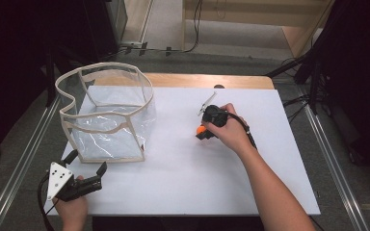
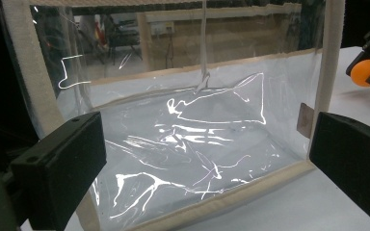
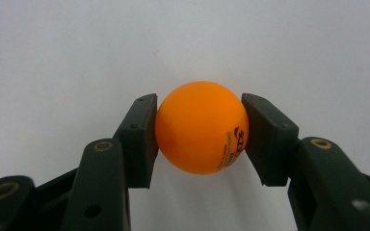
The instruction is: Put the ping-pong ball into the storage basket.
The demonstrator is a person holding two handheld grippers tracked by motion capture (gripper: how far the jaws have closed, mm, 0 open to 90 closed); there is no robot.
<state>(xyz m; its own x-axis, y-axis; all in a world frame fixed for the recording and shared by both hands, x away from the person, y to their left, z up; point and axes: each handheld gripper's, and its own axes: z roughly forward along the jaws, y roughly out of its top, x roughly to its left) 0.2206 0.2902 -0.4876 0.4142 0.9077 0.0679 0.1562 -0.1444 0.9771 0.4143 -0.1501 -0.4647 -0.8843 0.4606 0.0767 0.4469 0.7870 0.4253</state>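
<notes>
We see a white surface (image 1: 183, 183) that carries every item in the scene. On it, just ahead of the left hand-held gripper (image 1: 87, 162), stands a clear plastic bag (image 1: 108, 113) with a beige fabric trim, open at the top and holding its boxy shape. In the left gripper view the bag's near wall (image 2: 183, 144) spans the gap between the two black jaws, with its trimmed bottom edge resting on the surface just beyond them. The left hand-held gripper lies low at the near edge of the surface in the person's left hand (image 1: 72, 209); its jaws stand wide apart and we see nothing between them. Well off to its right, the right hand-held gripper (image 1: 201, 133) points down at the surface in the person's right hand (image 1: 231, 132). A thin grey strip (image 1: 206, 103) lies on the surface just beyond that hand. The smallest item is an orange table-tennis ball (image 3: 200, 127) with dark print on its side. It sits squarely between the pads of the right hand-held gripper, which press on it from both sides, so we read this gripper as closed on the ball. The left gripper view shows the ball (image 2: 364, 72) at upper right, past the bag's corner.
</notes>
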